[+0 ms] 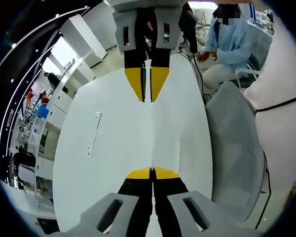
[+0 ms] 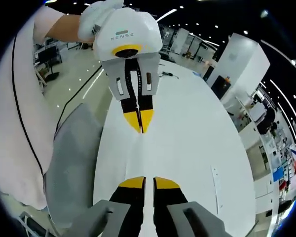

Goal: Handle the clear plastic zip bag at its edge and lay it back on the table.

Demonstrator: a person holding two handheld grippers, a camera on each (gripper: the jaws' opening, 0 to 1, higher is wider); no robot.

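The clear plastic zip bag (image 1: 151,136) hangs edge-on above the white table (image 1: 113,163), showing as a thin pale line stretched between both grippers. My left gripper (image 1: 152,173) is shut on its near edge at the bottom of the left gripper view. Facing it at the top, my right gripper (image 1: 147,94) is shut on the opposite edge. In the right gripper view the bag (image 2: 141,155) runs from my right gripper (image 2: 144,182) up to my left gripper (image 2: 139,123), held by a gloved hand (image 2: 96,19).
A narrow pale strip (image 1: 93,133) (image 2: 216,185) lies flat on the table. A grey mesh chair (image 1: 237,148) (image 2: 69,158) stands against the table's edge. A person in a blue shirt (image 1: 229,44) sits beyond the far end. A black cable (image 2: 167,74) lies there.
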